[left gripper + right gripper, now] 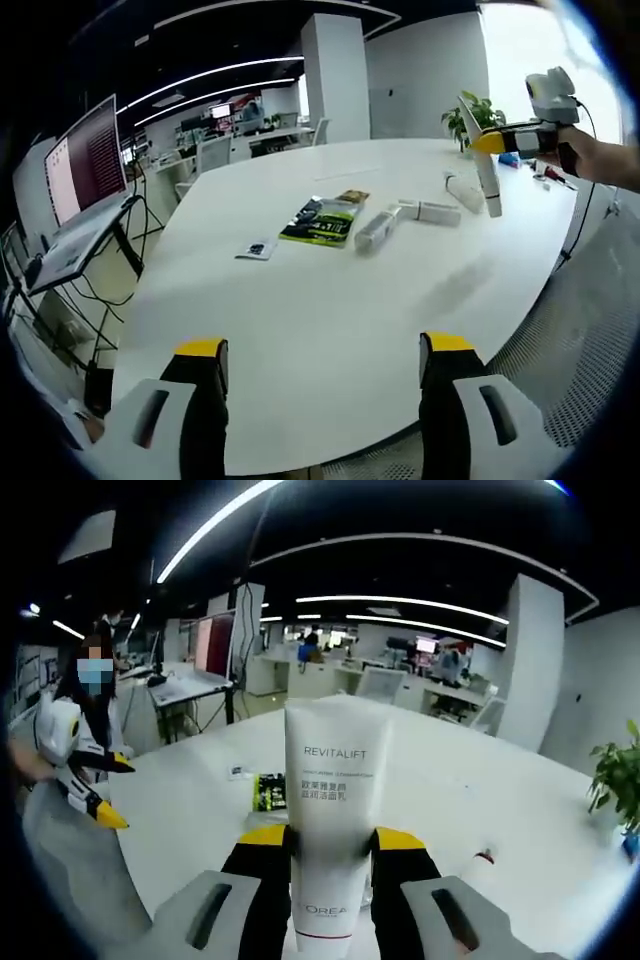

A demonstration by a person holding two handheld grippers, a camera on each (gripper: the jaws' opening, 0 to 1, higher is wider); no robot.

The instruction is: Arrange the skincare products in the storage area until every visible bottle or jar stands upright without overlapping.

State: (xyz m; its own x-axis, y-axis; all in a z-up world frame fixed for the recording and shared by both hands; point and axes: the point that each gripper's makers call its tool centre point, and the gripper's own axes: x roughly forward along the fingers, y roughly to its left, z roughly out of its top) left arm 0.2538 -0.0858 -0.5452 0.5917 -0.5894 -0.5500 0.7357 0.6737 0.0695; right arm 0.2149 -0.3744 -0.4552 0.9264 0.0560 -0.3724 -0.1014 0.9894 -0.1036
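Right gripper [328, 852] clamps a white plastic tube [325, 820] between its yellow-tipped jaws — smooth, flat-sided, flared wide at the crimped end, printed REVITALIFT and L'OREAL, red band near the bottom. In the left gripper view the same tube [487, 160] hangs tilted in the air above the far right part of the worktop [330, 320], held by the right gripper [492, 143] with a bare forearm behind it.

Left gripper [325, 355] is released, jaws spread wide over bare worktop, nothing between them; in the right gripper view it sits at the left edge [100, 795], beside a person.

Lying flat on the worktop: a whitish tube [377, 229] next to a glossy green-and-black sachet [320, 221], a white box-like pack [431, 211] just beyond, another pale bottle [462, 190] further right, a small brown packet [351, 197], a small flat sachet [257, 249] nearer the left edge.

Worktop is large, rounded, matte white. Open office around — white pillar [335, 75], strip ceiling lights, monitor on a stand [88, 170] at left, potted plant [470, 118] at the far end, perforated grey floor.
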